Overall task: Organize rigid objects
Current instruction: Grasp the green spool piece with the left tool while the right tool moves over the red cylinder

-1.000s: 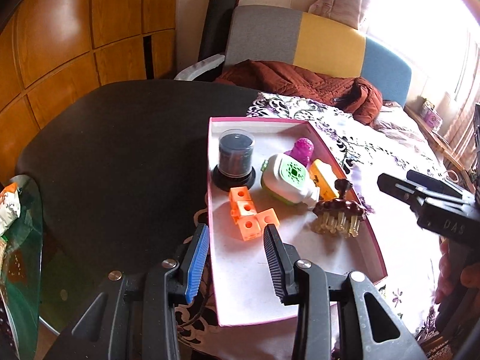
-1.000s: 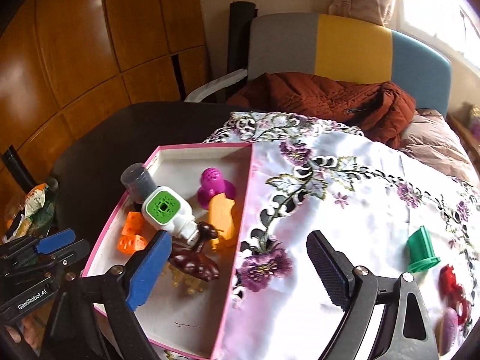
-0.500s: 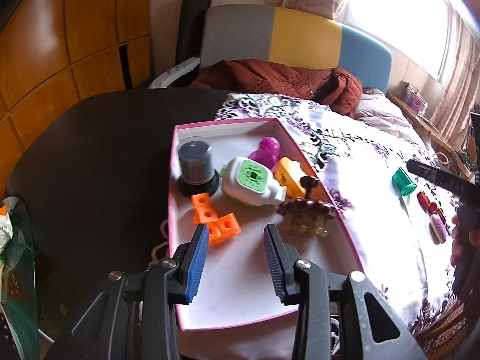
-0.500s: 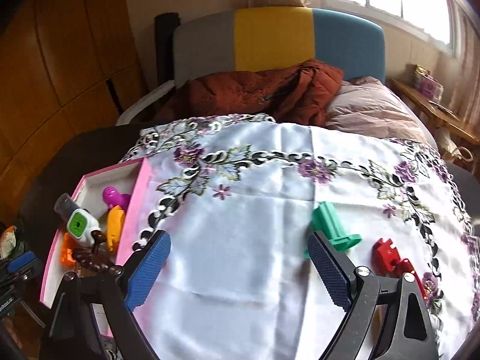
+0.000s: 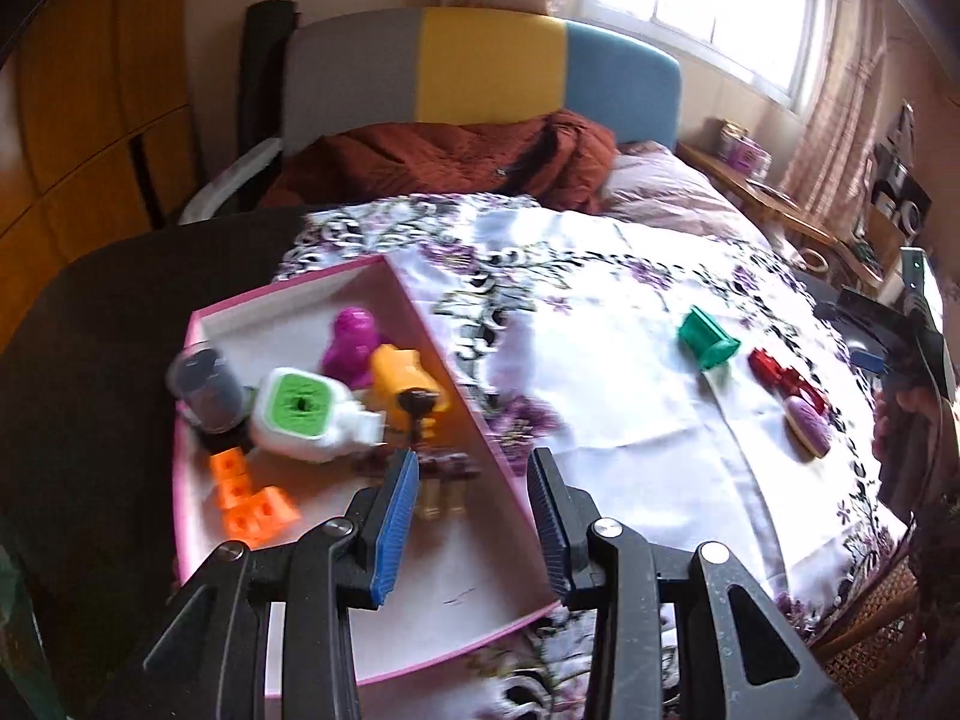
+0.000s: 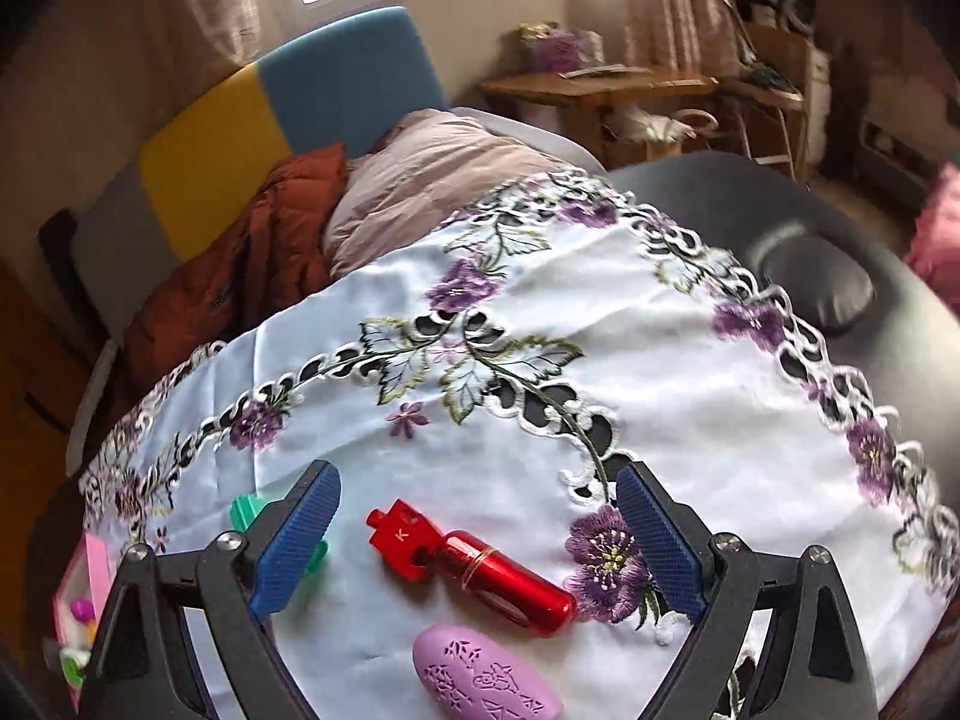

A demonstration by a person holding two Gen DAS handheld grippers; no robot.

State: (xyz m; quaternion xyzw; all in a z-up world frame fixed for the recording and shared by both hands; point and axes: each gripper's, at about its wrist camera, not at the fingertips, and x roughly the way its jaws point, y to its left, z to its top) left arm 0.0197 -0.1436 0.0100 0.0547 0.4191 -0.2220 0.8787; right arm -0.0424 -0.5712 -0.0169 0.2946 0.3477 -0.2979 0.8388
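Toys lie in two groups on the embroidered tablecloth. From the left wrist camera, the pink tray holds a purple figure, a yellow toy, a white bottle with a green face, a dark cylinder, orange blocks and a brown brush-like piece, blurred. The left gripper hangs over the tray's right wall with its fingers parted and nothing between them. On the cloth, well apart from the tray, lie a green piece, a red cylinder and a lilac oval case.

From the right wrist camera, the right gripper is spread wide and empty. The red cylinder lies between its fingers, the lilac oval case just below it, and the green piece is partly hidden behind the left finger.
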